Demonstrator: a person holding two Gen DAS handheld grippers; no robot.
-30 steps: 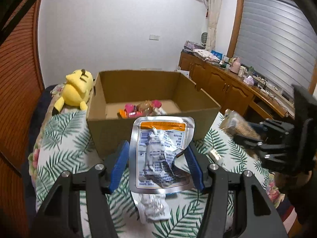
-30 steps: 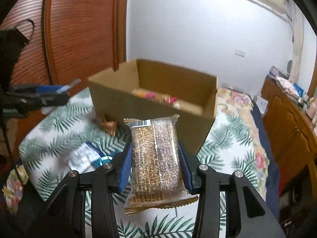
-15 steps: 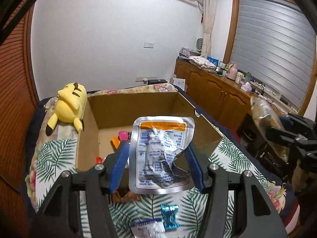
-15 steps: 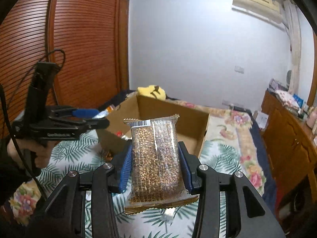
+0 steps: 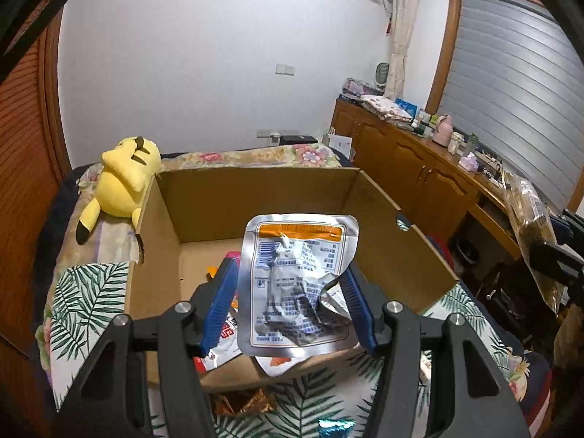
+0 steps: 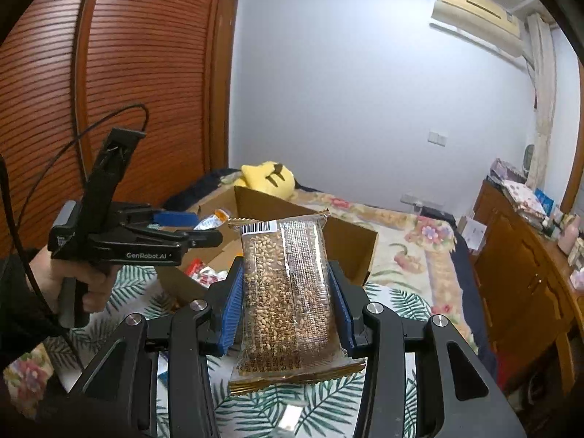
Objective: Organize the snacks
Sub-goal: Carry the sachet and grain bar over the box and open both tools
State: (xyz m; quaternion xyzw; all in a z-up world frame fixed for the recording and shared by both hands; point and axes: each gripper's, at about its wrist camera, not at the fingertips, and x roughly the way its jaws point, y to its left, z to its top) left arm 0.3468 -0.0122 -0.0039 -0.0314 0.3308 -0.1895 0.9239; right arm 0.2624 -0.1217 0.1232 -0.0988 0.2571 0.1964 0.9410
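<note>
Left claw (image 5: 288, 304) clamped on a crumpled silver pouch (image 5: 297, 284) above the open cardboard box (image 5: 408, 252) on the bed; right claw (image 6: 286, 306) gripping a sesame bar packet (image 6: 288, 292) beside the box

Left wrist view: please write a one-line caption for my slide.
Left gripper holds a crumpled silver pouch above the open cardboard box, beside a yellow plush toy.

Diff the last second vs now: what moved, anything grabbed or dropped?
Left tool carried the foil pouch from in front of the box to over its opening. Right tool rose with the sesame bar, and the box now sits lower in its view. Nothing grabbed or dropped. Both grips, the snacks in the box and the plush are unchanged.
</note>
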